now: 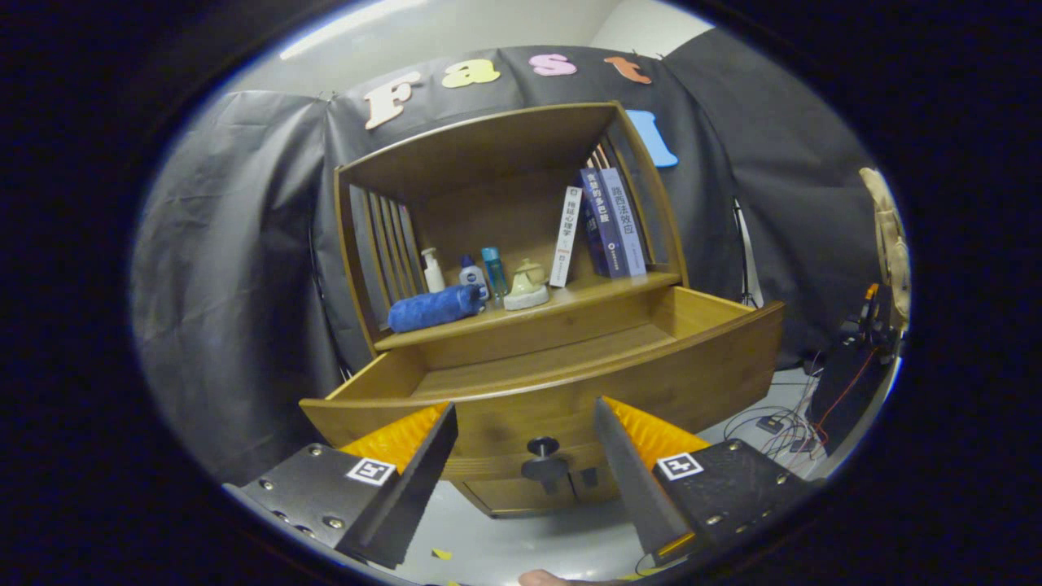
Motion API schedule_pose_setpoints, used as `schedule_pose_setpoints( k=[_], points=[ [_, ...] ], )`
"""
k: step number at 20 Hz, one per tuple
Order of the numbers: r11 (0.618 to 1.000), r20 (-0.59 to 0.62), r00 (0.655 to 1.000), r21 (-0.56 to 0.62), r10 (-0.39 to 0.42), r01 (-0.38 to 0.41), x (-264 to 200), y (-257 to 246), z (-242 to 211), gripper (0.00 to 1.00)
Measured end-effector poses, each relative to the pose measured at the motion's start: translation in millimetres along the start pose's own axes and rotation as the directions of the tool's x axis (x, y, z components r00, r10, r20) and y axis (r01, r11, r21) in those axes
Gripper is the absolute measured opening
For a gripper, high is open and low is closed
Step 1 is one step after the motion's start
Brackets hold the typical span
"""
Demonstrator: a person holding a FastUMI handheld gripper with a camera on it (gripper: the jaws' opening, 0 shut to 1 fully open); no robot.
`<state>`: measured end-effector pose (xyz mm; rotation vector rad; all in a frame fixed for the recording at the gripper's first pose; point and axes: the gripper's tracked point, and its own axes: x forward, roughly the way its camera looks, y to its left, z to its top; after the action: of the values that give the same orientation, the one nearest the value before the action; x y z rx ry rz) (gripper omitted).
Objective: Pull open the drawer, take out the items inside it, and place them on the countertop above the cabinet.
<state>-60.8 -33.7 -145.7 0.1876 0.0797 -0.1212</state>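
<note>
Jaws were wide open, holding nothing.
The drawer (570, 382) was pulled out, its knob (543, 447) between the jaws, and a blue towel roll (433, 308) lay on the desk (570, 305).

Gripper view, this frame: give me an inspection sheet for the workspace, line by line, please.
Surface: countertop carries a rolled blue towel, three bottles, a small teapot and upright books.
Job's things: drawer pulled open; visible inside looks bare, front part hidden by its front panel.
Clutter: yellow scraps on the floor.
Gripper: gripper open, fingers either side of the drawer knob, holding nothing.
Cables: loose wires on the floor right of the cabinet.
Surroundings: black cloth wall behind; dark equipment at right.
</note>
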Motion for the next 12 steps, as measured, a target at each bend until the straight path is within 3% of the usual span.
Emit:
schedule_pose_setpoints(
  k=[3, 7, 9, 12],
  points=[
    [0.998, -0.001, 1.0, 0.066, 0.001, -0.001, 4.2, -11.8, 12.8, 1.0],
    [0.989, -0.024, 0.996, 0.117, -0.086, 0.088, 5.7, -41.2, 8.9, 0.99],
    [0.988, -0.035, 0.994, 0.109, -0.103, 0.106, 2.2, -41.6, -0.7, 0.99],
    [0.998, -0.043, 0.997, 0.008, -0.066, 0.066, 0.9, -23.7, -8.7, 0.99]
  ],
)
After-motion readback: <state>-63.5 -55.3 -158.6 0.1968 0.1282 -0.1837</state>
